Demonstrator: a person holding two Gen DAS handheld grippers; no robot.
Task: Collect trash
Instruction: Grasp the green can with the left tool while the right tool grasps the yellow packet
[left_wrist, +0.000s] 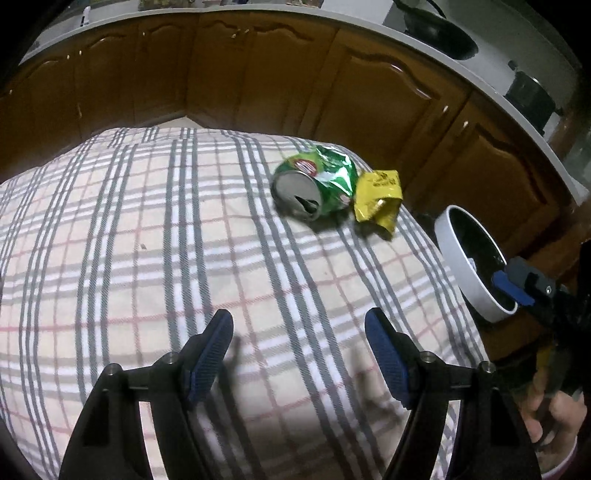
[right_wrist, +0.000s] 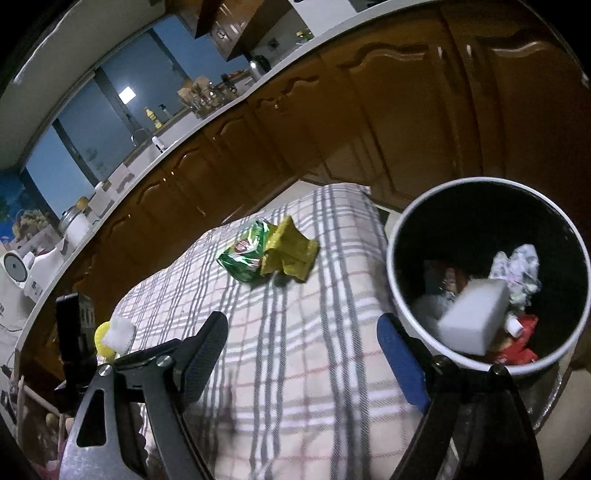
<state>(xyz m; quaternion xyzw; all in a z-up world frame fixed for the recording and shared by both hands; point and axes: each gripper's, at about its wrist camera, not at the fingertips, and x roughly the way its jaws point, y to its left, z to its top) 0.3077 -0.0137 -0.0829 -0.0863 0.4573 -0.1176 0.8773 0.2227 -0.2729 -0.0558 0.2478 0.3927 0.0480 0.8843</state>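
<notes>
Through the left wrist view we are seeing our left gripper (left_wrist: 299, 350) hanging open and empty over the checked cloth (left_wrist: 147, 240); a crushed green can (left_wrist: 314, 184) is touching a yellow wrapper (left_wrist: 376, 195) ahead. Through the right wrist view our right gripper (right_wrist: 303, 354) is gaping wide, holding nothing, beside the white bin (right_wrist: 399, 295), where a white block (right_wrist: 472, 317) is lying among trash.

Left wrist view: looked steeply down along open jaws, from close above the plaid tablecloth (left_wrist: 155, 236), toward the brown cabinets (left_wrist: 258, 74). Right wrist view: looked down from near the cloth's edge, close over the white-rimmed bin (right_wrist: 397, 236), tilted toward the counter and window. Shared by both: the cloth, the crushed green can (left_wrist: 314, 184), the yellow wrapper (left_wrist: 376, 195), the bin and the cabinets.
</notes>
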